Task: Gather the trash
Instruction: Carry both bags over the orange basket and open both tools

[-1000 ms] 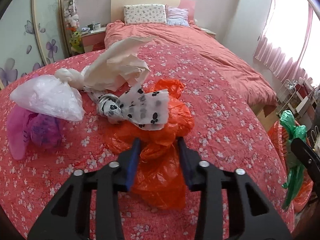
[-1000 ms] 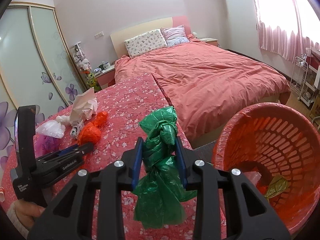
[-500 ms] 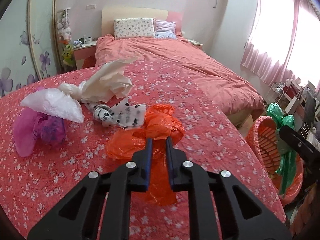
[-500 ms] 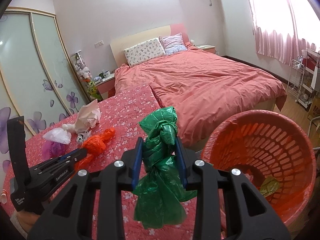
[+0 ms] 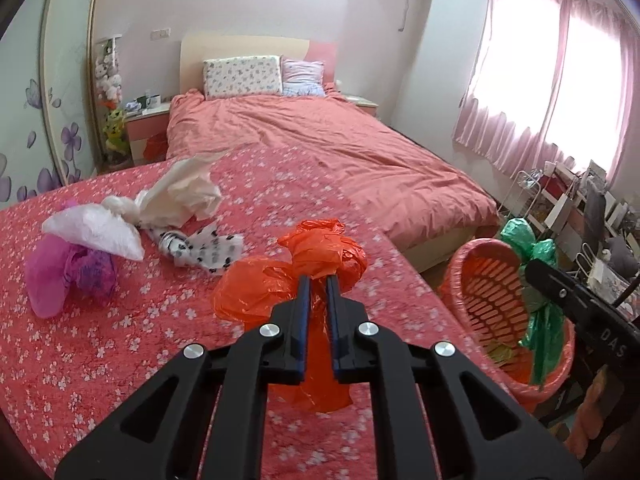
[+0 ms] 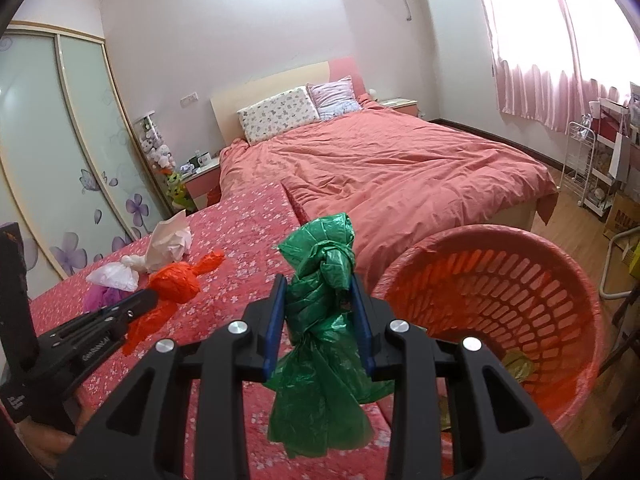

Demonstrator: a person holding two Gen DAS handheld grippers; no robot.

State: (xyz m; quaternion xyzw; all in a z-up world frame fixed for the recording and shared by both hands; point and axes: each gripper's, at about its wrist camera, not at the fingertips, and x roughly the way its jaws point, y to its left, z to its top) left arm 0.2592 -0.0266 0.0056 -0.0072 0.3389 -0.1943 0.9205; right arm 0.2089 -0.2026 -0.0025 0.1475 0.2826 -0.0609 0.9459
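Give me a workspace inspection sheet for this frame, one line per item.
Surface: floral red bedspread, wrinkled.
Job's things: orange bag and green bag both gripped; orange basket beside the bed, with scraps at its bottom.
Clutter: white bag, pink bag, spotted bag, cream bag lying on the bedspread.
Grippers: left gripper shut on orange bag; right gripper shut on green bag.
Cables: one hanging on the far wall.
Surroundings: made bed, wardrobe, curtained windows, shelving.

Floral red bedspread (image 5: 120,344) under knotted plastic bags (image 5: 96,232)
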